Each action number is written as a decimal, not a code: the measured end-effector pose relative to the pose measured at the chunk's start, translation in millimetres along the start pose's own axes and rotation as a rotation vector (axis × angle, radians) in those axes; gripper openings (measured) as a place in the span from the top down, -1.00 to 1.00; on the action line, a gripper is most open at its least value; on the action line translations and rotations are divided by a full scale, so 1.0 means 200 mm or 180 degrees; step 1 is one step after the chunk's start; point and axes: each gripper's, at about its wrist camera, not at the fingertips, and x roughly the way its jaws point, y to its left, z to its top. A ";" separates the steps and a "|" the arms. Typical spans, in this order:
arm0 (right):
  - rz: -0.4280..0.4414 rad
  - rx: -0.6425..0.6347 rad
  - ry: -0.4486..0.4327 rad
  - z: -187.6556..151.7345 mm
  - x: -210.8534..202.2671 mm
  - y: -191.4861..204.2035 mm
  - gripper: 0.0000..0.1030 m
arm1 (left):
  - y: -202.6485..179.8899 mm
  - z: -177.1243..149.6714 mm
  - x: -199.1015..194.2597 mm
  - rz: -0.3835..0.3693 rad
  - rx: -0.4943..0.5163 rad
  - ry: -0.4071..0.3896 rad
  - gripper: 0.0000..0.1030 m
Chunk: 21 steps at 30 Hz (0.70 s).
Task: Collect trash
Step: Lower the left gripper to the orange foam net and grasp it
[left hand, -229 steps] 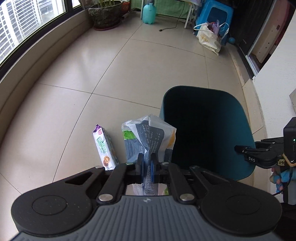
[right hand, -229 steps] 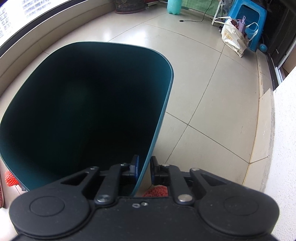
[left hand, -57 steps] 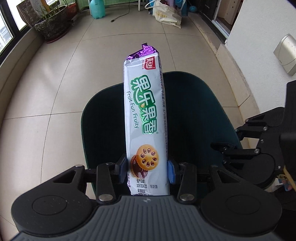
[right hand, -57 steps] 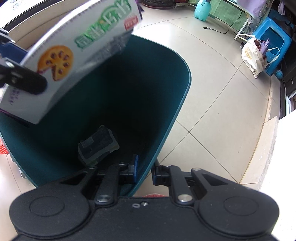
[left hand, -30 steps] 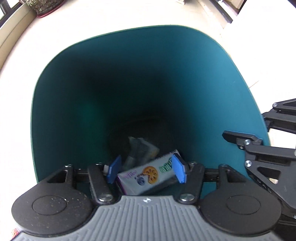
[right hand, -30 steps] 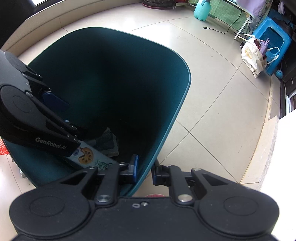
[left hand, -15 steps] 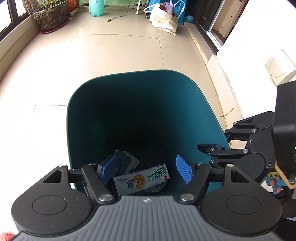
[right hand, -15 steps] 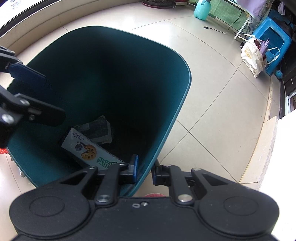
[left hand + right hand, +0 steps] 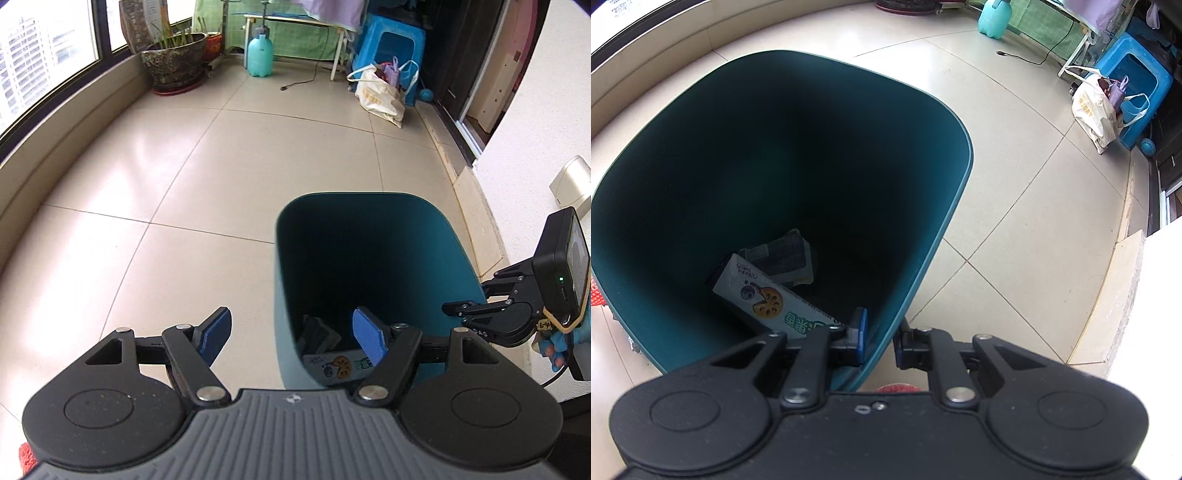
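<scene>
Left wrist view: the left tongs [image 9: 291, 334] stand wide, blue pads well apart with nothing between them, jaws having just been opening. Below and ahead sits the teal bin [image 9: 417, 201] on the tiled floor [image 9: 184, 177], and down at its bottom the biscuit packet [image 9: 340, 363] peeks out beside a darker wrapper [image 9: 314, 334]. Off to the right, the right tongs [image 9: 448, 308] reach in at the bin's edge.

Right wrist view: the right tongs [image 9: 881, 338] are pinched tight on the bin's rim [image 9: 886, 341], one pad inside the wall, one outside, holding it steady. Inside, the biscuit packet [image 9: 768, 299] lies flat along the bottom, touching the dark wrapper [image 9: 783, 254] behind it. So the trash is in!

Handling call: that packet looks light, long and glossy, likely slippery film over a stiffish row of biscuits, so a squeeze across its narrow middle should suit it best. The wrapper looks soft and crumply, so any raised fold would do. The bin wall seems thin and stiff, easy to clamp at the lip.
</scene>
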 end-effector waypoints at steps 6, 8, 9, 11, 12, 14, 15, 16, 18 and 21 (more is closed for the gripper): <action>0.0017 0.0008 0.0019 0.01 0.00 0.00 0.73 | 0.27 -0.12 -0.06 0.0344 -0.0173 0.0001 -0.47; 0.0016 0.0005 0.0028 0.01 0.00 0.00 0.72 | 0.35 -0.17 -0.03 0.0483 -0.0218 0.0076 -0.47; 0.0013 0.0004 0.0031 0.01 0.00 0.00 0.72 | 0.40 -0.19 -0.02 0.0530 -0.0262 0.0134 -0.47; 0.0007 -0.0003 0.0038 0.02 0.00 0.00 0.72 | 0.47 -0.24 0.03 0.0569 -0.0360 0.0240 -0.47; 0.0004 -0.0003 0.0039 0.02 0.00 0.00 0.72 | 0.50 -0.27 0.05 0.0571 -0.0415 0.0305 -0.47; 0.0000 -0.0006 0.0046 0.02 0.00 0.01 0.72 | 0.55 -0.33 0.11 0.0551 -0.0504 0.0436 -0.47; -0.0004 -0.0015 0.0047 0.02 0.00 0.01 0.72 | 0.58 -0.39 0.15 0.0580 -0.0556 0.0553 -0.47; -0.0010 -0.0013 0.0048 0.02 0.00 0.01 0.72 | 0.59 -0.44 0.20 0.0593 -0.0575 0.0686 -0.47; -0.0006 -0.0013 0.0049 0.02 0.00 0.01 0.72 | 0.60 -0.55 0.30 0.0635 -0.0554 0.0933 -0.47; -0.0006 -0.0001 0.0052 0.02 0.01 0.02 0.72 | 0.61 -0.72 0.46 0.0711 -0.0441 0.1307 -0.47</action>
